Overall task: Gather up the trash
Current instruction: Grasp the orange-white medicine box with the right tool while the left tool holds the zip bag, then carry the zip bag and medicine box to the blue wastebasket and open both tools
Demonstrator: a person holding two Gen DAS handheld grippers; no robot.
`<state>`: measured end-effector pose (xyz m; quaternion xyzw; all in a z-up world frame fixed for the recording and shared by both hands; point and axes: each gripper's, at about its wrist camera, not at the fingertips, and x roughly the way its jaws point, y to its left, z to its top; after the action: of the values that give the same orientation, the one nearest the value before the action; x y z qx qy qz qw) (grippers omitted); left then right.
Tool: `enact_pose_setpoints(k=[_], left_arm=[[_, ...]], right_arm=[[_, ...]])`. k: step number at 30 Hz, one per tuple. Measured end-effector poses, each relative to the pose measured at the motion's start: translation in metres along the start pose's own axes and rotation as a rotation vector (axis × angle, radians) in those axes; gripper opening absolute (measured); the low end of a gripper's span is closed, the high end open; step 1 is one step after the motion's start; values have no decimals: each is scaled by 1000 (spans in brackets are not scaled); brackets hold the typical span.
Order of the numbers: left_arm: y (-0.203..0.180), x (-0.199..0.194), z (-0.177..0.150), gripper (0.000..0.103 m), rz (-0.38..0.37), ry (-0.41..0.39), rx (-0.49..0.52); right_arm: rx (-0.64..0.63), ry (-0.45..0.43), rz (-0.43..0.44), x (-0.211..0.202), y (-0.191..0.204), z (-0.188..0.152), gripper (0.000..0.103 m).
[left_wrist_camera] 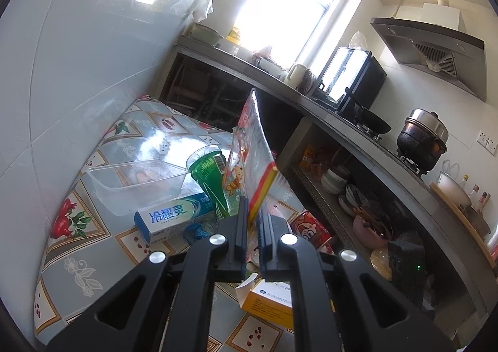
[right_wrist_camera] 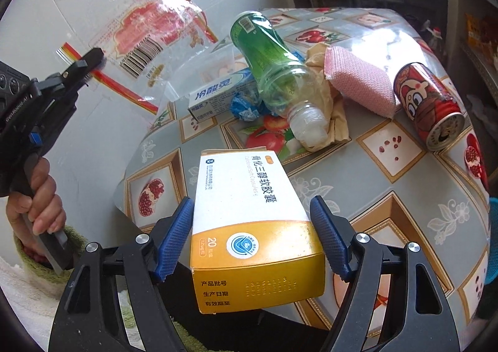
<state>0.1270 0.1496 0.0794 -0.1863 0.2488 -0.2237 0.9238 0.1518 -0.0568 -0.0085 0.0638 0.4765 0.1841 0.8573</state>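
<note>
My left gripper [left_wrist_camera: 252, 224] is shut on the striped edge of a clear plastic snack bag [left_wrist_camera: 253, 152] and holds it up above the table; the bag also shows in the right wrist view [right_wrist_camera: 149, 25], pinched by the left gripper [right_wrist_camera: 93, 60]. My right gripper [right_wrist_camera: 252, 240] has its blue pads on both sides of a white and orange medicine box [right_wrist_camera: 249, 215], which hangs past the table's near edge. The same box lies below the left gripper [left_wrist_camera: 270, 299]. On the table lie a green plastic bottle [right_wrist_camera: 270, 62], a toothpaste box [right_wrist_camera: 214, 93] and a red can [right_wrist_camera: 429, 102].
A patterned tablecloth [right_wrist_camera: 389, 196] covers the table by the white tiled wall. A clear plastic tub [left_wrist_camera: 137, 183], a pink sponge [right_wrist_camera: 358, 81], brown paper and a blue wrapper [right_wrist_camera: 246, 106] also lie there. A kitchen counter [left_wrist_camera: 326, 112] with shelves of bowls runs along the right.
</note>
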Motion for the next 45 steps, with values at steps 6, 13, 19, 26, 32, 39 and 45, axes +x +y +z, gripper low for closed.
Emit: enact_pose_setpoints(k=[6, 13, 19, 26, 32, 39, 45], left_arm=[[-3, 2, 0, 5, -4, 3, 13], [-5, 6, 0, 5, -11, 7, 25], [-7, 8, 0, 5, -18, 13, 36], [-12, 8, 0, 5, -26, 16, 50], [-17, 8, -1, 5, -30, 22, 60], [-25, 11, -2, 5, -34, 31, 76], [-36, 16, -2, 5, -42, 42, 96]], right_arm=[[51, -61, 22, -22, -8, 1, 71], [100, -101, 31, -39, -20, 0, 71], [134, -136, 21, -52, -31, -1, 71], [156, -166, 10, -65, -39, -3, 71], [173, -186, 1, -71, -46, -6, 71], [199, -209, -2, -80, -54, -10, 71], [223, -234, -8, -91, -63, -17, 71]])
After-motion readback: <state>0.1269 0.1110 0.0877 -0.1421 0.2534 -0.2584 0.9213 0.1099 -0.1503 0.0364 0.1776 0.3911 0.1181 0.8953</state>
